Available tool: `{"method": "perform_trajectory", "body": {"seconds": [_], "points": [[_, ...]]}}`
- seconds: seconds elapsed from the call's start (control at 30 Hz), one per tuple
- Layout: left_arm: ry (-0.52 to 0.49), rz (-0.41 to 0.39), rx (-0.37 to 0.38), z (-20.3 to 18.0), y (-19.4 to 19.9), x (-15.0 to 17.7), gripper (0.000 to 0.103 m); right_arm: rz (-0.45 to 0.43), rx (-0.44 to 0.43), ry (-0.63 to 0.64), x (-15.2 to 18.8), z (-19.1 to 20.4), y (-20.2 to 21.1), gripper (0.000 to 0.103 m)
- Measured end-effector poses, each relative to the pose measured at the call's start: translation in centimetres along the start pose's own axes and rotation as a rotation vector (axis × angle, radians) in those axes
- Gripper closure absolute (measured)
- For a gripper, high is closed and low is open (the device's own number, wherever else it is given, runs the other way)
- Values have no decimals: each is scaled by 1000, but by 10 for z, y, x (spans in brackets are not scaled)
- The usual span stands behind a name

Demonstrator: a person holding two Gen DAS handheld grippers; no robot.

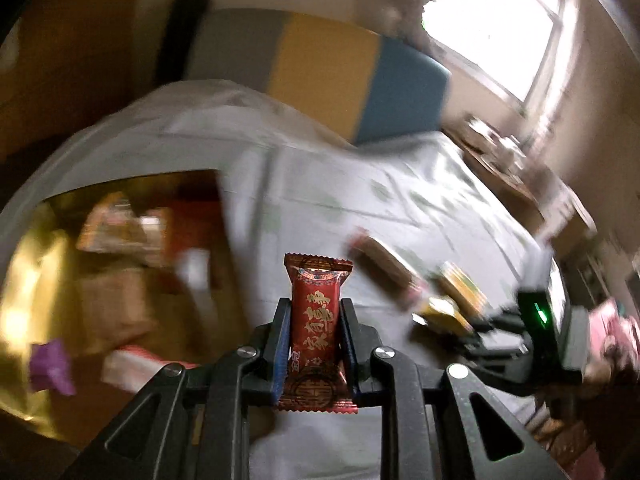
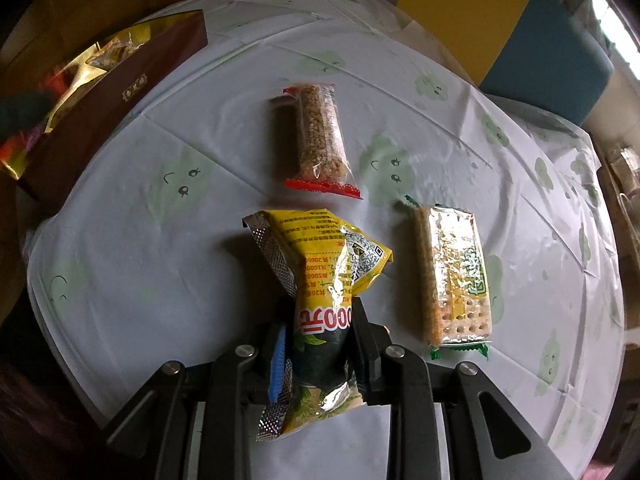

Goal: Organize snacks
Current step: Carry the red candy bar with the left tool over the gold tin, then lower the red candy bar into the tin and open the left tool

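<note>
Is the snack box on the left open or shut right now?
Open. The snack box shows no lid, and its gold lining and wrapped snacks inside are exposed from above.

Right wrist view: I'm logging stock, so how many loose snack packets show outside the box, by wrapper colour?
Yellow packet, in the right gripper: 1
Clear with red ends: 1
Clear with green ends: 1
Total: 3

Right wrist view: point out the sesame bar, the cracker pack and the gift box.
sesame bar (image 2: 320, 136): right wrist view, middle of the clear wrapper.
cracker pack (image 2: 454, 276): right wrist view, centre of its top face.
gift box (image 2: 108, 120): right wrist view, its dark red side wall.
</note>
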State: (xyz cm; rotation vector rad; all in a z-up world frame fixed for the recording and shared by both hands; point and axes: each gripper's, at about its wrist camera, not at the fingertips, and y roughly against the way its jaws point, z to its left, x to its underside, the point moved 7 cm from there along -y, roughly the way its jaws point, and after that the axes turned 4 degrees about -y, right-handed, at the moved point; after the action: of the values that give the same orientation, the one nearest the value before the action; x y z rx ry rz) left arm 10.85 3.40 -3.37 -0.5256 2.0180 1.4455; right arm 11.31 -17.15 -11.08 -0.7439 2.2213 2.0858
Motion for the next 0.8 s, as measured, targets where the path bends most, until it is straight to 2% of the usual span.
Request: {"method": "perform_trajectory", "body": {"seconds": [0.2,0.37,0.53,0.7,0.8], "points": [[259,-8,-101,91,20,6,80,-2,8,9,0,0,-1,75],[427,3,-133,139,24,28,80,-3,11,13,0,1,0,75],[514,4,-154,161,20,38,78,-3,12,13,-1,1,0,75],[544,45,-158,167,9,48,72,-3,13,15,-1,1,0,75],[547,55,-206,172,7,54,72,-2,12,16,-1,1,0,75]]}}
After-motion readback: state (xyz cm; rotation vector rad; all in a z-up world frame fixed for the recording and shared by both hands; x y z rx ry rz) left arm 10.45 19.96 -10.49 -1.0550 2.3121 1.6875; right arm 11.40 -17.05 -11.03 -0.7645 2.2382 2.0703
